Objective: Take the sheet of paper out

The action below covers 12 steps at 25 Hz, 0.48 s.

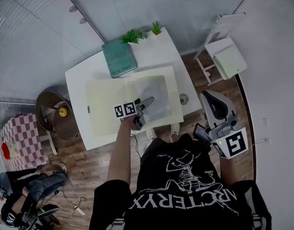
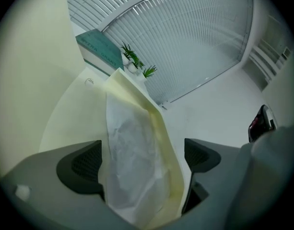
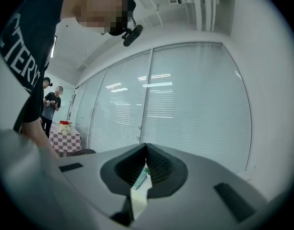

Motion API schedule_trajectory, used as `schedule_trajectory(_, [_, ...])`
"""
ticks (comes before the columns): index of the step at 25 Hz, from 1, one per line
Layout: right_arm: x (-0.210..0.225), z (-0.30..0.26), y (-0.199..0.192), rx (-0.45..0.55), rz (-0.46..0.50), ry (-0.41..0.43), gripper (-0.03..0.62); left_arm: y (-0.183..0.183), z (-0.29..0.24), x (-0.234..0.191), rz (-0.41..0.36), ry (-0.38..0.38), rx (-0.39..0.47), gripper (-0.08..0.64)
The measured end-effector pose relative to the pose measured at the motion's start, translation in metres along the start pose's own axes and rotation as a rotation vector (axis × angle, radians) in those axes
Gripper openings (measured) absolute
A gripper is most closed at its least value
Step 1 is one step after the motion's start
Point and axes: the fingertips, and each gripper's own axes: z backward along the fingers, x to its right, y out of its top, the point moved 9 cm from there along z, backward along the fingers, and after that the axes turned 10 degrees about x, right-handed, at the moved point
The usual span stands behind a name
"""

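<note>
Jaws wide apart and pressing on nothing, the left gripper point(image 2: 143, 163) straddles the near edge of the sheet of paper point(image 2: 130, 143), which runs straight ahead inside the cream folder point(image 2: 162, 128) on the table point(image 1: 78, 83), while the closed, empty right gripper point(image 3: 146, 169) hangs well apart.

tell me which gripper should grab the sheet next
Left: the left gripper is over the folder, jaws open either side of the sheet. The right gripper is shut, off beside the table.
</note>
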Motion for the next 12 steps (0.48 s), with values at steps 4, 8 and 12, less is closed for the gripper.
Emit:
schedule_trajectory(4, [0.002, 0.002, -0.002, -0.006, -0.004, -0.013, 0.011, 0.000, -0.007, 0.004, -0.019, -0.015, -0.018, 0.543])
schedule_trajectory(8, [0.000, 0.001, -0.001, -0.005, -0.005, -0.012, 0.011, -0.005, -0.015, 0.010, -0.055, -0.014, -0.041, 0.538])
schedule_trajectory(12, [-0.002, -0.005, -0.001, -0.006, -0.006, -0.005, 0.011, -0.006, -0.020, 0.010, -0.048, -0.019, -0.088, 0.475])
